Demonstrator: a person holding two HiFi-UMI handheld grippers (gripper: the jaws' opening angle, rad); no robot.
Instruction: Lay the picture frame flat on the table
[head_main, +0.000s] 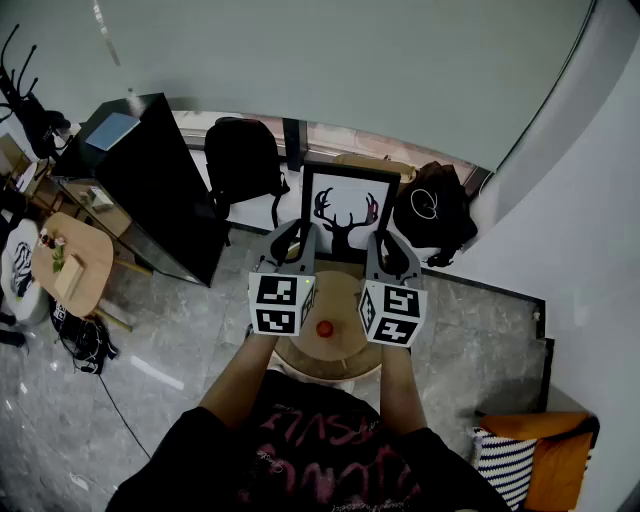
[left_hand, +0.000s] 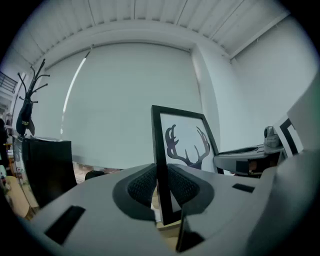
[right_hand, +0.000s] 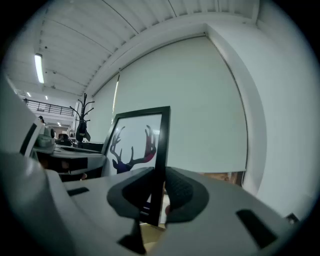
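A black picture frame (head_main: 345, 215) with a deer-antler print stands upright at the far edge of a small round wooden table (head_main: 325, 350). My left gripper (head_main: 293, 240) is shut on the frame's left side bar (left_hand: 161, 170), which runs between the two dark pads (left_hand: 142, 185). On the other side, my right gripper (head_main: 385, 245) is shut on the frame's right side bar (right_hand: 160, 165). The antler print (left_hand: 186, 147) shows in the left gripper view, and the same print (right_hand: 132, 147) shows in the right gripper view.
A small red object (head_main: 325, 328) lies on the round table near me. A black cabinet (head_main: 150, 190) stands at the left, a black chair (head_main: 240, 160) behind, a dark bag (head_main: 435, 215) at the right. A low wooden table (head_main: 70, 265) sits far left.
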